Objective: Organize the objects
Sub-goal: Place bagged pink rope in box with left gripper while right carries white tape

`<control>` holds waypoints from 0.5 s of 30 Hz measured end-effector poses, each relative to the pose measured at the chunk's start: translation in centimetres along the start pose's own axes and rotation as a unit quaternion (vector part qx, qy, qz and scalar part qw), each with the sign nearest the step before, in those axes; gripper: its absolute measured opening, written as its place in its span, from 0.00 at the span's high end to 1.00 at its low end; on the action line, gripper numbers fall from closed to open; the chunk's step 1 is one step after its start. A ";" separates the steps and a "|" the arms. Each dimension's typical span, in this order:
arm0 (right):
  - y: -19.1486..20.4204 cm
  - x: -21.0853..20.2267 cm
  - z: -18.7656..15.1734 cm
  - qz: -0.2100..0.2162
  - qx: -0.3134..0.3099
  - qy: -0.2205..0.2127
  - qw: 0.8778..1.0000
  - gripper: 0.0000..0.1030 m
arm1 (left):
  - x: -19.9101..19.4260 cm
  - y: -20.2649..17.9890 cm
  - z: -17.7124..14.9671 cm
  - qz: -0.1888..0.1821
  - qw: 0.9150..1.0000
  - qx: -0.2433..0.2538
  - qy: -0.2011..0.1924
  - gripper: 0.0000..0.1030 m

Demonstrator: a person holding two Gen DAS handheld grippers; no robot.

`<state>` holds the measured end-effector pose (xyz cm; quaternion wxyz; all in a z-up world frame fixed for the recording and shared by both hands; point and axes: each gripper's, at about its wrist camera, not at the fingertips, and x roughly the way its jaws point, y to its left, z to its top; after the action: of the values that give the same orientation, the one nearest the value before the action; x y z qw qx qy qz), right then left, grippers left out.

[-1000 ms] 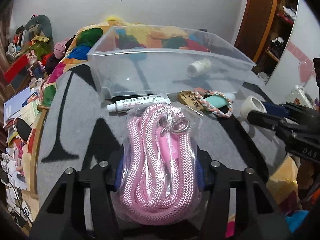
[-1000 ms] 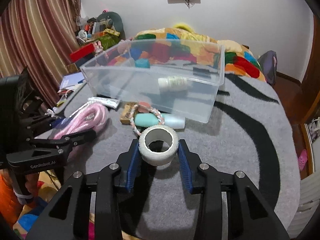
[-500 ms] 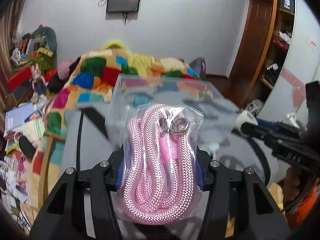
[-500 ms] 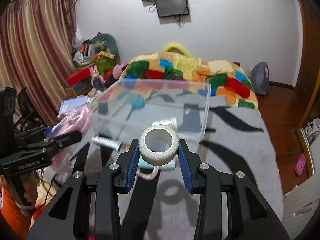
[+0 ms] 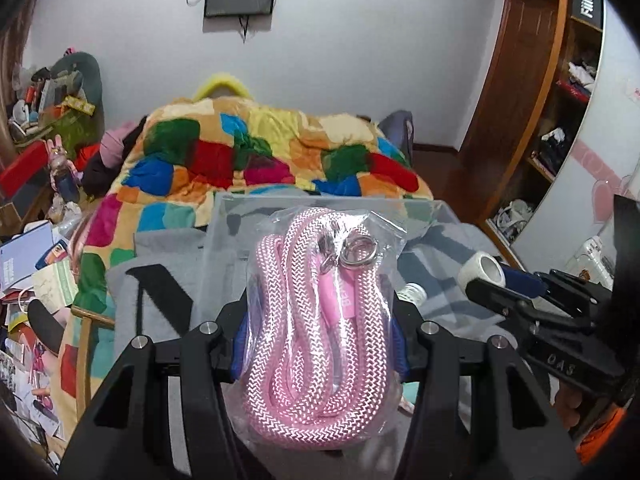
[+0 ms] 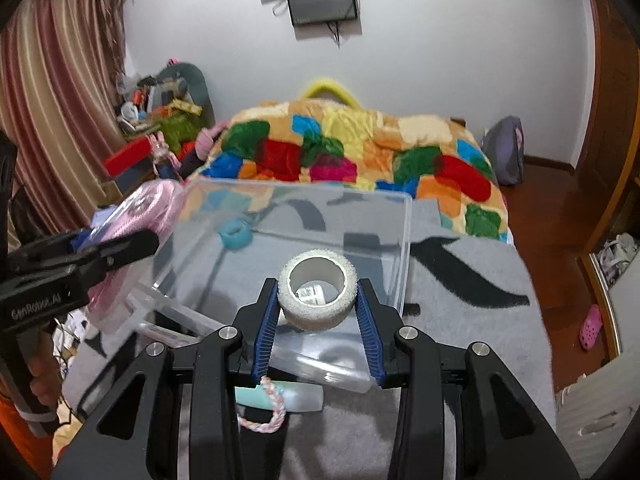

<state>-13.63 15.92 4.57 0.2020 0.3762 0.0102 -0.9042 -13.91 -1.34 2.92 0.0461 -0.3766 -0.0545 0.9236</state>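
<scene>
My left gripper (image 5: 320,344) is shut on a clear bag of pink rope (image 5: 316,320) and holds it raised at the near left edge of the clear plastic bin (image 6: 404,240). The bagged rope also shows in the right wrist view (image 6: 136,216). My right gripper (image 6: 318,312) is shut on a white tape roll (image 6: 318,294), held above the bin's near side. The roll also shows in the left wrist view (image 5: 480,274). Inside the bin lie a teal ring (image 6: 236,234) and a small white bottle (image 6: 314,294), seen through the roll.
The bin stands on a grey blanket with black stripes (image 6: 460,292). In front of it lie a teal tube (image 6: 296,398) and a pink-white braided cord (image 6: 268,420). A patchwork quilt (image 6: 352,156) lies behind. Clutter fills the left side (image 5: 36,264).
Both grippers have risen from the blanket with their loads and moved forward. They now hang over the bin's near edge instead of in front of it.
</scene>
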 end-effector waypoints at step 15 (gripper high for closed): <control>0.1 1.9 -0.7 -0.010 -0.023 0.040 0.999 0.56 | 3.4 -1.8 1.1 -0.001 0.999 0.029 0.035 0.46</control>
<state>-14.35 15.28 2.81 0.2007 0.4069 0.0432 -0.8901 -17.05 0.79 1.56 0.0601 -0.4069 -0.0270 0.9111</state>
